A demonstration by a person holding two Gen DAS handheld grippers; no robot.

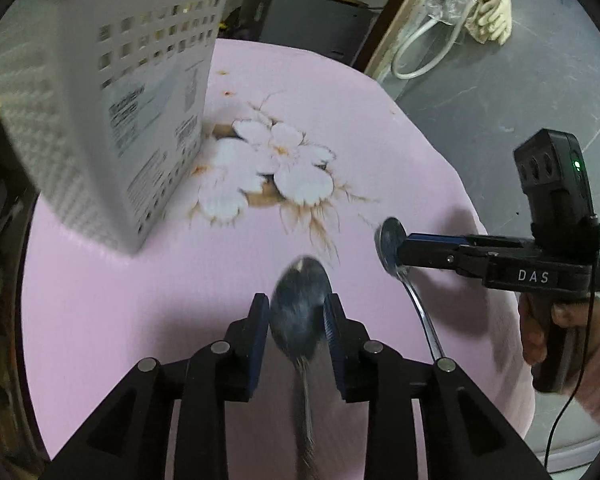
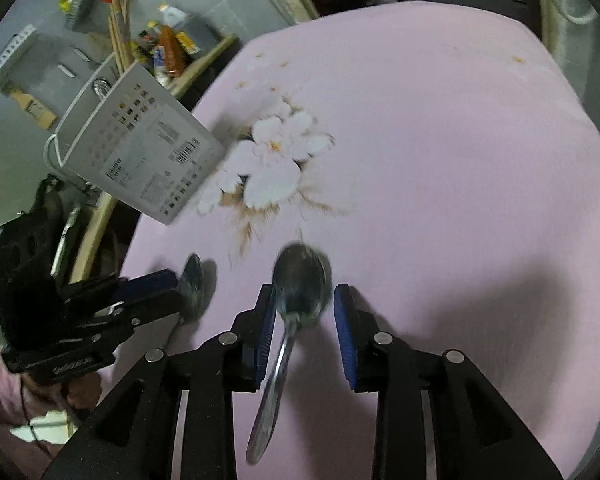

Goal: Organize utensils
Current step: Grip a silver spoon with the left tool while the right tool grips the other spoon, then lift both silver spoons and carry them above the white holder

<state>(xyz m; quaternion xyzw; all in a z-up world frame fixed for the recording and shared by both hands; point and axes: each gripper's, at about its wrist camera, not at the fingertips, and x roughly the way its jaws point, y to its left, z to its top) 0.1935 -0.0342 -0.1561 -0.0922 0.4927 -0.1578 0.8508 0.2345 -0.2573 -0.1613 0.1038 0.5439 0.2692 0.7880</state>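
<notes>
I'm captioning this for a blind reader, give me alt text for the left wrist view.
A spoon lies between the left gripper fingers on a pink floral tablecloth. At right, the right gripper reaches a second spoon; a white basket stands left.

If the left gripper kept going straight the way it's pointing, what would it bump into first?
Probably the spoon lying between the fingers of the left gripper, its bowl just ahead of them. Past that comes the pink cloth with the flower print; the white basket stands off to the left of that line, though depth is hard to judge.

Soft light, motion blur, fisheye warp
</notes>
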